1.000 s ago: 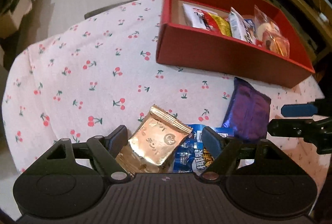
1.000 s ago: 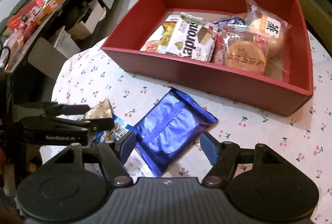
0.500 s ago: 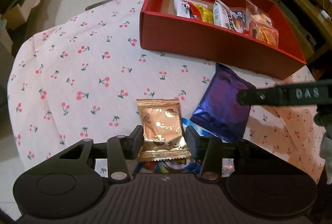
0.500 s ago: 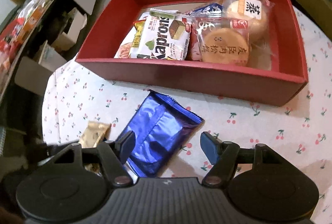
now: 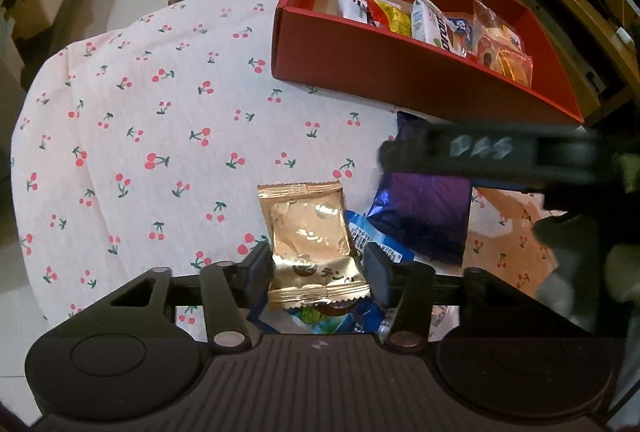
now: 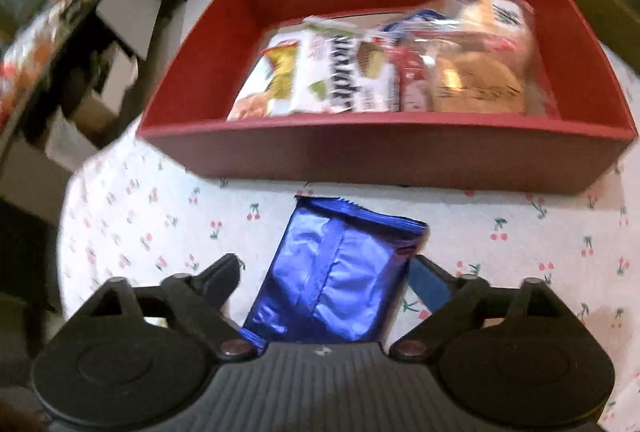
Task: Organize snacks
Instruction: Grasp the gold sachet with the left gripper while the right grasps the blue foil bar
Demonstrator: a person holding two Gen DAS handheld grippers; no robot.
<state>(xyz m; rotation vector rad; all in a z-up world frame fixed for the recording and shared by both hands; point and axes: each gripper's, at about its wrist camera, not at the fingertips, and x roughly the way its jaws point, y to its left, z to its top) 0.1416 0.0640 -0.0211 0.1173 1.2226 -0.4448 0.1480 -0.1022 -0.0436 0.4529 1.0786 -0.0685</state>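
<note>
**Two packets lined up for the red box**

The left gripper [image 5: 316,266] has the gold packet [image 5: 310,238] between its opening jaws, the left pad touching, the right one clear. The right gripper [image 6: 324,272], jaws spreading wide, straddles the blue packet [image 6: 336,276] without pinching it (both packets lie on the cloth just short of the red box [image 6: 384,158]), probably for loading.

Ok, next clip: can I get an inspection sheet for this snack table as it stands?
Surface: round table, cherry-print cloth.
Job's things: red box partly filled with wrapped snacks; gold packet, blue foil packet and light-blue packet outside it.
Clutter: nothing seen.
Grippers: left gripper jaws opening, gold packet between them; right gripper jaws opening wide, astride the blue foil packet.
Cables: nothing seen.
Surroundings: cardboard boxes on floor, stocked shelf.
</note>
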